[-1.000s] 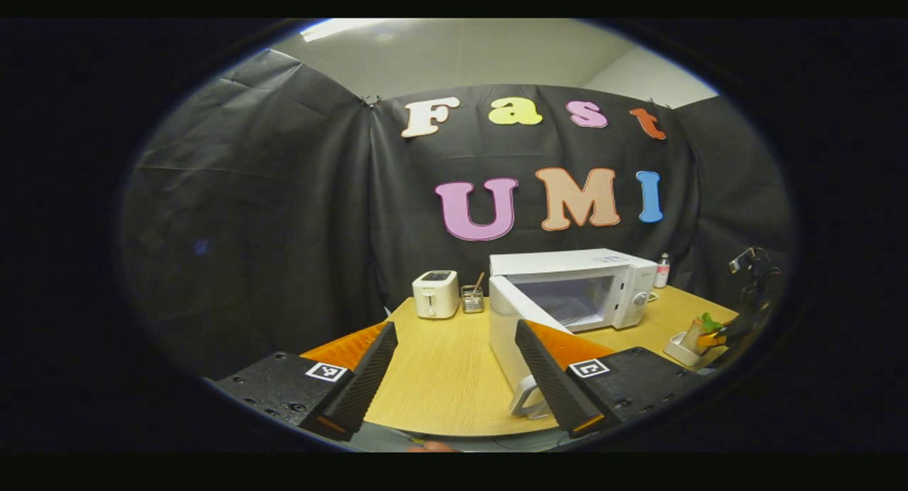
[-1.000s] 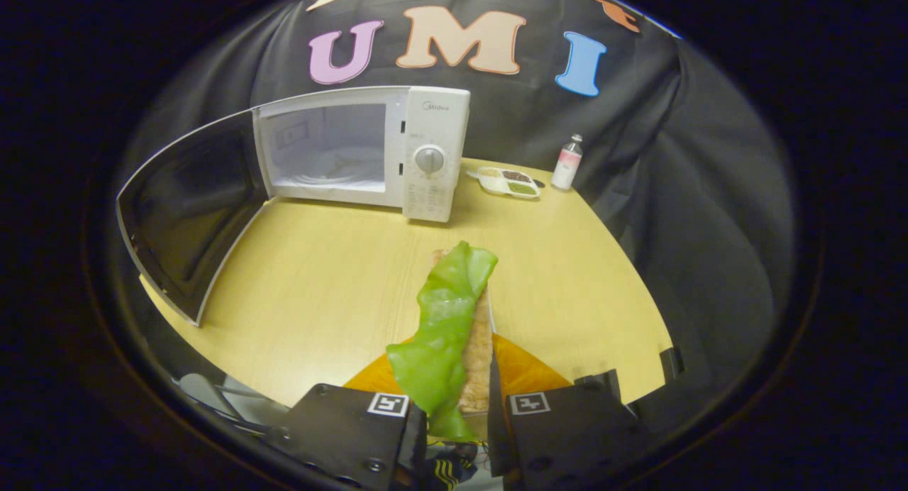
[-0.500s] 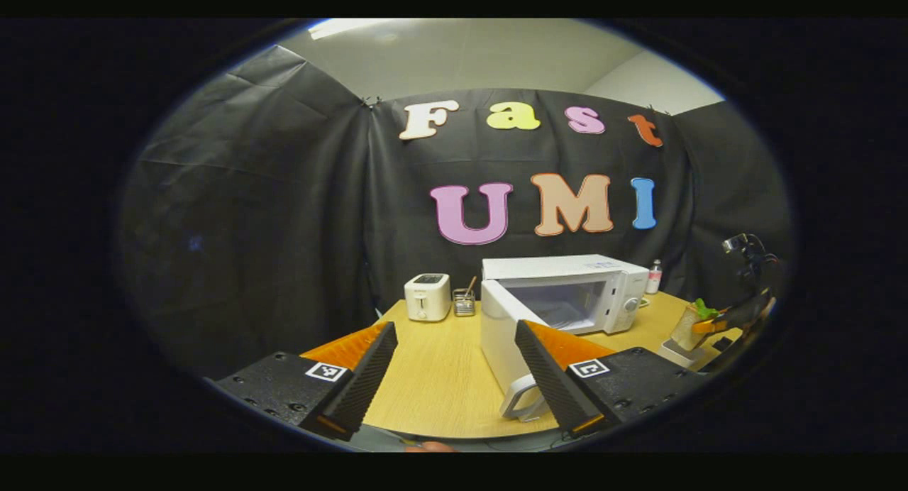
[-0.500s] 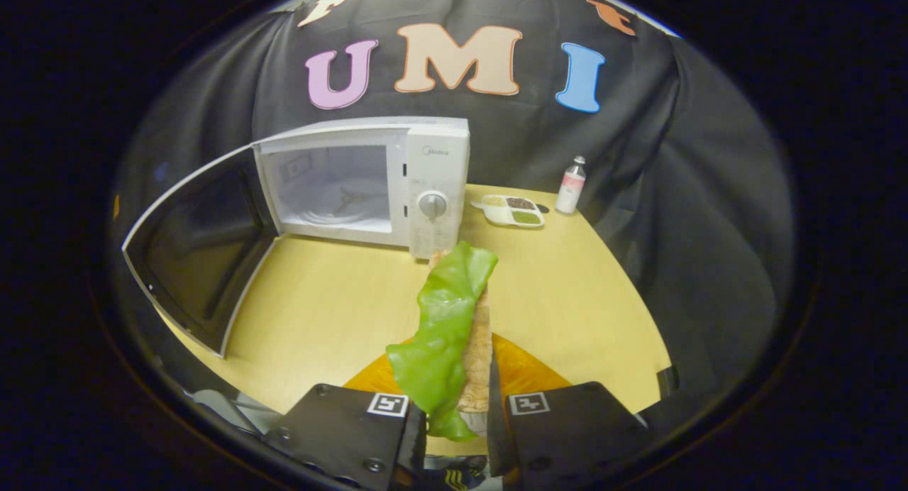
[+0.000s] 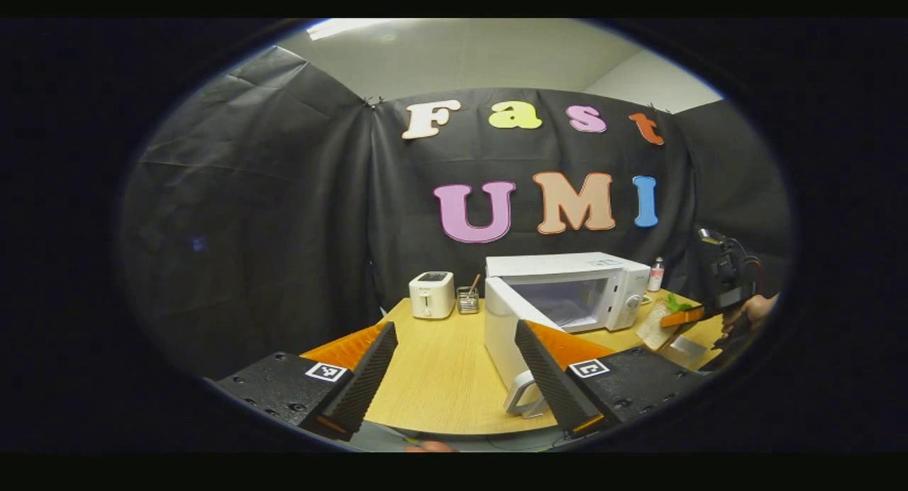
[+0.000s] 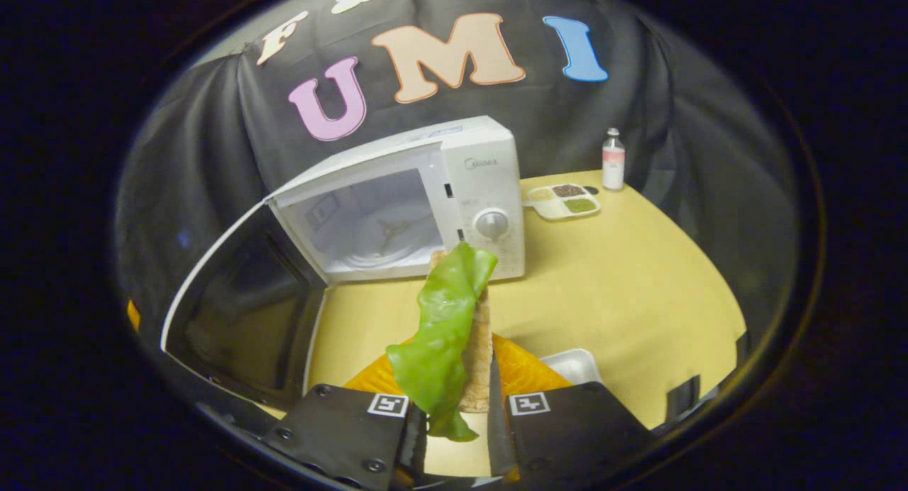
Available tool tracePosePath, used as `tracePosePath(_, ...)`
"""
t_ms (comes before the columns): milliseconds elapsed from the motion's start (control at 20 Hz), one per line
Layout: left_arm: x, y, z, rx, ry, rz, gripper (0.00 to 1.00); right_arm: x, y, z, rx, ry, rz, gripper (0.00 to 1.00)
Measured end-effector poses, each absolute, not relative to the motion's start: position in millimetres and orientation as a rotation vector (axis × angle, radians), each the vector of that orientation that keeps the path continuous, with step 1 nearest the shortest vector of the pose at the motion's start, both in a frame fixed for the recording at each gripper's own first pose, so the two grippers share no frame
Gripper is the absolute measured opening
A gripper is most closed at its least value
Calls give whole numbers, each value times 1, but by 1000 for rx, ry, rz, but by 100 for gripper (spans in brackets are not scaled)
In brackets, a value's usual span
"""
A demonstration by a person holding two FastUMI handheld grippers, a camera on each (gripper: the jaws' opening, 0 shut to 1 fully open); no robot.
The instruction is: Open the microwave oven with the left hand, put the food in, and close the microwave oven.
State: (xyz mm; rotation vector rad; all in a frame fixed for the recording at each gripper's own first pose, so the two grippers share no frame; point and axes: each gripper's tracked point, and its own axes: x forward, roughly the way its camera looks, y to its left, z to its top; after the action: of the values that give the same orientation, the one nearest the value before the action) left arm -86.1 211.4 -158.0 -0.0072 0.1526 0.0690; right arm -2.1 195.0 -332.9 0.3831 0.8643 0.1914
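A: One step of three looks done: the microwave (image 6: 418,200) door (image 6: 241,299) stands open.

B: And the rest?

A: Your right gripper (image 6: 457,413) grips the sandwich (image 6: 454,321), short of the cavity. Your left gripper (image 5: 454,377) gapes, empty. Loading and closing remain.

Mock kitchen set up inside a recording booth

I see black cloth (image 5: 269,193) hung as walls under an office-style ceiling (image 5: 468,51), and a wooden tabletop (image 5: 440,370) dressed like a kitchen counter: white microwave (image 5: 567,289), toaster (image 5: 432,294), utensil holder (image 5: 467,299), seasoning dish (image 6: 564,199), small bottle (image 6: 613,159)
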Motion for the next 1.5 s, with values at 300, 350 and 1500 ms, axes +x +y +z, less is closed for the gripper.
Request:
tracePosePath(300,-88,226,-139,27,125,106,98,40,263,-336,610,877,180,31)
tracePosePath(350,-86,225,-135,18,117,109,97,47,272,-336,645,871,170,37)
tracePosePath(1500,-68,256,-150,-49,201,186,98,192,400,-374,1126,686,-72,36)
